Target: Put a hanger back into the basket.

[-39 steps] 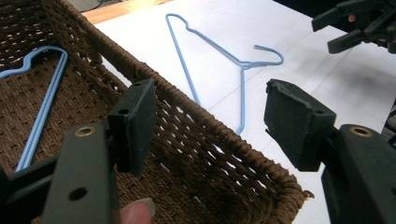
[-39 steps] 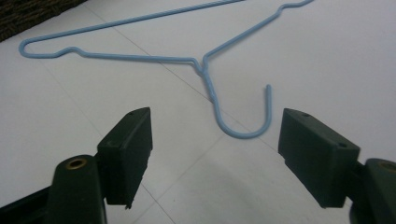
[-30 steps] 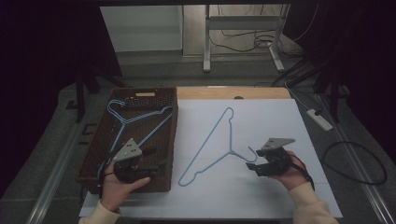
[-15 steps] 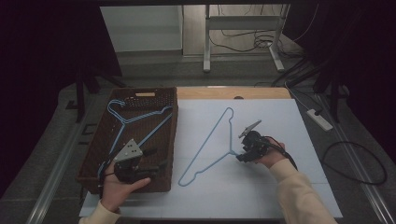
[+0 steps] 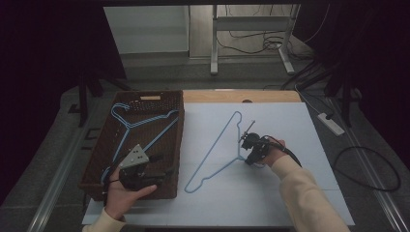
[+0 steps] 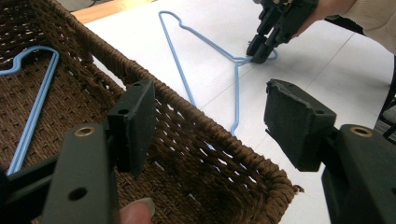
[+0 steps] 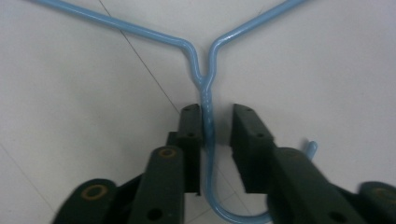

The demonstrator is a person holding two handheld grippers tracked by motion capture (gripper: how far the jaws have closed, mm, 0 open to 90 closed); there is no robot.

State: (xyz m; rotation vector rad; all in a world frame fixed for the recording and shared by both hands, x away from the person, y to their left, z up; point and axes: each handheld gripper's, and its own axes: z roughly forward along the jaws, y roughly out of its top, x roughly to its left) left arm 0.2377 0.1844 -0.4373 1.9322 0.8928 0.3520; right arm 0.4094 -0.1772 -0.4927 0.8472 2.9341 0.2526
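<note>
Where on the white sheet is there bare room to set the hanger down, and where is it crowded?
Bare: the white sheet right of the hanger out to its far edge, and the near strip in front of the hanger's bar. Crowded: the basket, holding another hanger, with the left gripper over its near end.

Worktop w/ white sheet; brown wicker basket at left, blue wire hanger flat beside it.

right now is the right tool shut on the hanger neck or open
Open. In the right gripper view the right tool straddles the hanger neck: one jaw touches the wire, a gap shows before the other.
</note>
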